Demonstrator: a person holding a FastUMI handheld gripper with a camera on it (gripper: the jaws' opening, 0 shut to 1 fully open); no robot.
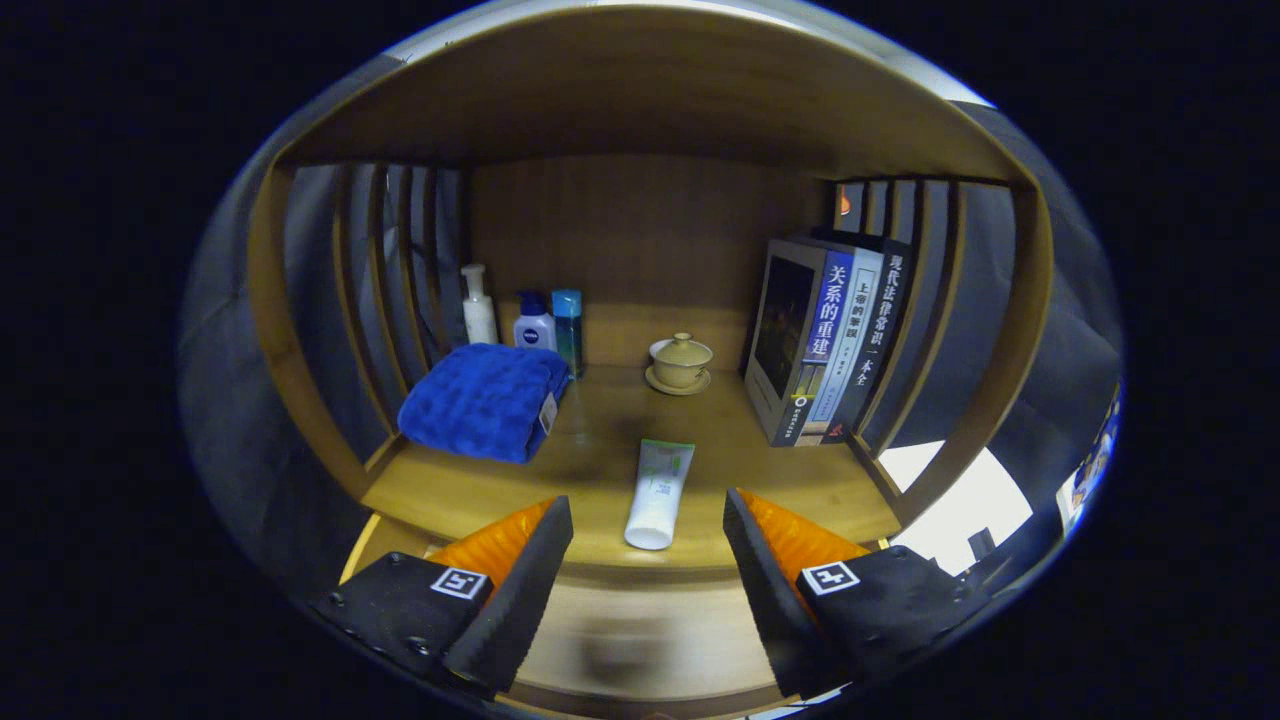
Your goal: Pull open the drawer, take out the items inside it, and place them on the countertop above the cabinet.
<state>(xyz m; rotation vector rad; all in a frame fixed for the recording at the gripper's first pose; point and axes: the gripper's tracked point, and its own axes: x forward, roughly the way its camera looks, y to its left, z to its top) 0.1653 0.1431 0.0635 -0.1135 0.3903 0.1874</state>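
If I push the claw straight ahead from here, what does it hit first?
Probably the white tube, lying on the countertop just ahead of the open claw, lined up with the gap between its fingers. Beyond it stands the lidded cup. Depth is uncertain.

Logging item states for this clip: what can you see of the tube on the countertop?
The tube is white with green print, plastic by its look, with a white cap at the near end. It lies flat and lengthwise on the wooden countertop, pointing toward the gripper, just ahead of its open jaws. Nothing else touches it; the blue towel lies apart.
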